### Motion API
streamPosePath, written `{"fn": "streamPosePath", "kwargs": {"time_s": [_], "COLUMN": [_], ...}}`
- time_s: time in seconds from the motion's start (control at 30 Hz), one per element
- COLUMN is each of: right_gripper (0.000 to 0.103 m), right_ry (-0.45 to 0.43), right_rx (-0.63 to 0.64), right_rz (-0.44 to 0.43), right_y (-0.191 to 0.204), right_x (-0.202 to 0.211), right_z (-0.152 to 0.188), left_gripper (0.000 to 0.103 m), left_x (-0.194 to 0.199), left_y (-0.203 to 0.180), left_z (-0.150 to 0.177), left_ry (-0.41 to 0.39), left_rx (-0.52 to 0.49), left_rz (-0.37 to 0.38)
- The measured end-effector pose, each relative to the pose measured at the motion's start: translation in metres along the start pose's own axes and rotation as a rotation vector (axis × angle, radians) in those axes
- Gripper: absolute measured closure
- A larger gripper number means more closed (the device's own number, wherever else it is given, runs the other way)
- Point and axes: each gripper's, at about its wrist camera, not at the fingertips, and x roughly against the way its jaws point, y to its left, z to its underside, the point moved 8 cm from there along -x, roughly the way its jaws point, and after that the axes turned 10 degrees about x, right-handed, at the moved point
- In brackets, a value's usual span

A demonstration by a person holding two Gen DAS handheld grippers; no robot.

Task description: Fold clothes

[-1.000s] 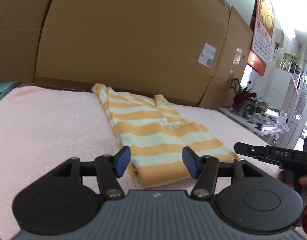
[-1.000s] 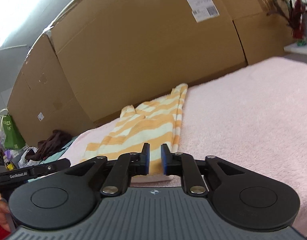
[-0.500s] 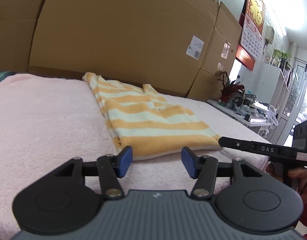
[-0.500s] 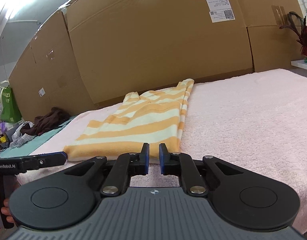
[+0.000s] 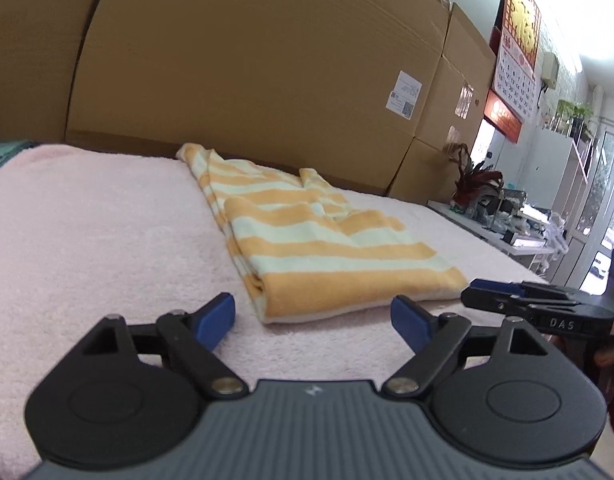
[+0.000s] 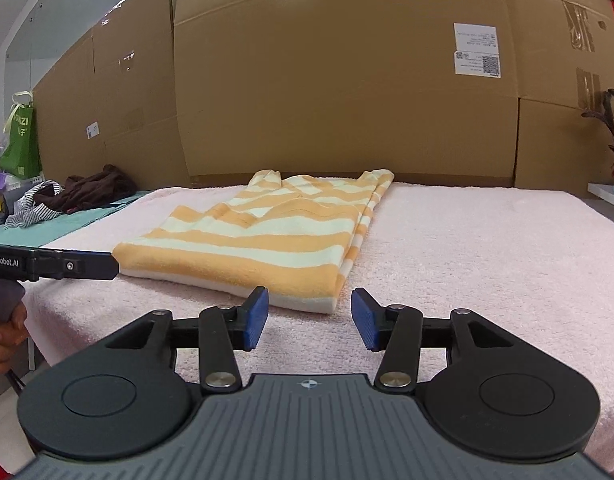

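Observation:
An orange-and-cream striped garment [image 5: 307, 248] [image 6: 267, 236] lies folded lengthwise on the pink towel-covered table [image 5: 87, 220] [image 6: 487, 248]. My left gripper [image 5: 313, 318] hovers just short of the garment's near left corner, its jaws opening wide with nothing between them. My right gripper [image 6: 310, 318] faces the near right corner, jaws opening, empty too. Each gripper shows in the other's view: the right gripper [image 5: 523, 300] at the garment's right corner, the left gripper [image 6: 71, 266] at its left corner. No pad touches the cloth.
Tall cardboard boxes [image 6: 327, 80] wall off the back of the table. Dark and striped clothes [image 6: 75, 192] lie on a teal surface to the left. A calendar [image 5: 517, 44], a plant [image 5: 473, 182] and a cluttered shelf [image 5: 519, 228] stand to the right. A hand [image 6: 3, 332] grips the left tool.
Both grippers' jaws have spread apart, the right from almost shut. The right view has rolled level. The left gripper has dipped slightly toward the garment's near edge.

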Motion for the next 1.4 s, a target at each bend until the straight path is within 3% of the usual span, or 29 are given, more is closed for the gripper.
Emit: {"fn": "streamPosePath", "kwargs": {"time_s": [0.27,0.37,0.43,0.5,0.6,0.7,0.77,0.83,0.97,1.1,1.27,1.4], "right_gripper": [0.054,0.056,0.056,0.061,0.074,0.083,0.086,0.087,0.087,0.087,0.087,0.084], "right_ry": [-0.003,0.012,0.016,0.012,-0.005,-0.021,-0.032,-0.046,-0.105,-0.084,0.019,0.038], "right_rx": [-0.282,-0.321,-0.257,-0.224,-0.245,-0.278,-0.31,-0.341,-0.391,-0.352,-0.298,-0.288], "right_rz": [-0.109,-0.116,-0.089,-0.069,-0.058,-0.079,-0.099,-0.119,-0.184,-0.234,-0.194,-0.156], "right_y": [-0.018,-0.02,-0.015,-0.01,-0.013,-0.017,-0.019,-0.02,-0.019,-0.009,-0.004,-0.006], "right_x": [-0.01,-0.011,-0.017,-0.022,-0.024,-0.022,-0.021,-0.018,-0.002,0.02,0.04,0.041], "right_z": [-0.001,-0.002,-0.004,-0.005,-0.002,0.0,0.001,-0.001,-0.017,-0.027,0.001,0.013], "left_gripper": [0.018,0.016,0.018,0.03,0.044,0.066,0.085,0.09,0.092,0.092,0.09,0.083], "left_x": [-0.003,-0.011,-0.017,-0.021,-0.02,-0.016,-0.014,-0.012,0.004,0.029,0.038,0.042], "left_y": [0.01,0.003,-0.004,-0.009,-0.003,0.005,0.009,0.013,0.007,-0.01,-0.011,-0.013], "left_z": [-0.01,-0.008,-0.004,-0.001,0.001,0.0,-0.002,-0.006,-0.014,-0.013,0.024,0.026], "left_ry": [-0.005,0.008,-0.002,-0.02,-0.068,-0.082,-0.074,-0.058,-0.042,-0.009,0.072,0.055], "left_rx": [0.19,0.136,0.081,0.05,0.091,0.131,0.192,0.268,0.315,0.25,0.199,0.183], "left_rz": [0.088,0.039,0.007,-0.014,-0.018,-0.026,-0.008,0.029,0.073,0.085,0.033,0.042]}}
